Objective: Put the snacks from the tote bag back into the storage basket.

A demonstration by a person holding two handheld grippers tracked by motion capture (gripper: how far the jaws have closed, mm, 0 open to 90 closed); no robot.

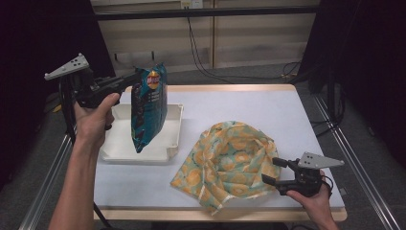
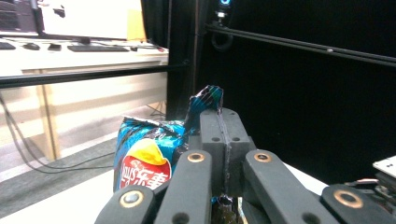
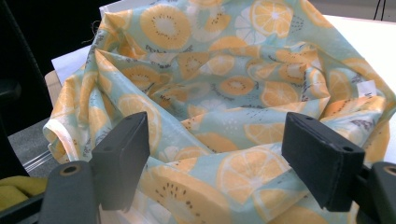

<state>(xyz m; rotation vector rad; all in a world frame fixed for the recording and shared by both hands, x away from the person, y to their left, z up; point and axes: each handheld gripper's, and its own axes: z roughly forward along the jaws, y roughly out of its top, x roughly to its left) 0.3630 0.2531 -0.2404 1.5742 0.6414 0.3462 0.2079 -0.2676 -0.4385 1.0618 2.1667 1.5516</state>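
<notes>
Your left gripper's fingers (image 2: 210, 135) are pressing together on the crinkled top edge of the blue crisp bag (image 1: 149, 106), which is hanging straight down below them, clear of the white tray (image 1: 173, 139) that is sitting underneath it on the pale table (image 1: 249, 105). Along those fingers, in the left gripper view, you are seeing the bag's top corner sticking up just behind the closed pads, and the yellow and red logo showing to their left. Your left hand (image 1: 95, 122) is wrapping the left gripper (image 1: 128, 81) from below, with its grey three-cornered plate sitting behind the fingers, away from the bag. Your right gripper's fingers (image 3: 122, 156) are standing spread wide, pinching nothing; the bunched cloth bag with the orange-slice print (image 3: 224, 93) is lying just ahead of them, and folds of it are lying between the two pads, though whether the pads are touching the fabric you cannot tell. From above, the right gripper (image 1: 274, 171) is resting low at the near right of the table in your right hand (image 1: 311, 199), its fingers pointing into the right edge of the cloth bag, whose opening is gaping upward. The crisp bag and the cloth bag are well apart, the tray's near corner lying between them.
</notes>
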